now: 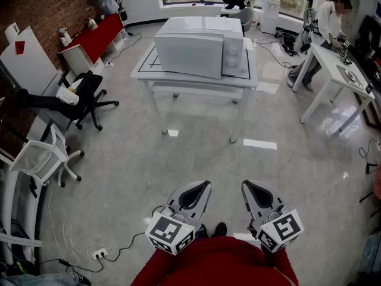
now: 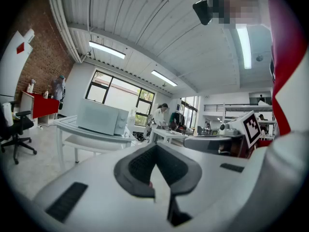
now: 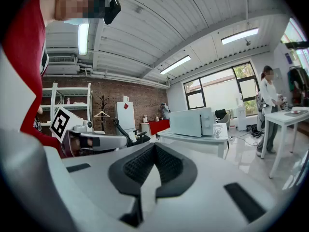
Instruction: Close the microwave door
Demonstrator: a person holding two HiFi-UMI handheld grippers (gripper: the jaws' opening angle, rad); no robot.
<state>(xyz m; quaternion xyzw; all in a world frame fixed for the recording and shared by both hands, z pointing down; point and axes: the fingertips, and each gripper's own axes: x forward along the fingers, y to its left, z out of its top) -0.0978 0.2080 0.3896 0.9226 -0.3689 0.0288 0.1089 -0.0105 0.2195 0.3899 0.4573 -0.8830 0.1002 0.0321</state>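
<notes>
The white microwave [image 1: 199, 47] stands on a white table [image 1: 149, 70] far ahead across the floor, and its door looks flush with the front. It also shows small in the left gripper view as the microwave [image 2: 102, 118] and in the right gripper view as the microwave [image 3: 192, 122]. My left gripper [image 1: 201, 187] and right gripper [image 1: 250, 187] hang side by side close to my body, pointing roughly level toward the table. Both are far from the microwave. The left gripper [image 2: 155, 146] and the right gripper [image 3: 154, 146] each have their jaws together with nothing between them.
A black office chair [image 1: 83, 97] and a white one [image 1: 41, 157] stand at the left. Cables and a power strip [image 1: 98, 253] lie on the floor near my left. A person [image 1: 324, 31] works at a second white table [image 1: 333, 70] at the right. A red cabinet [image 1: 98, 37] lines the brick wall.
</notes>
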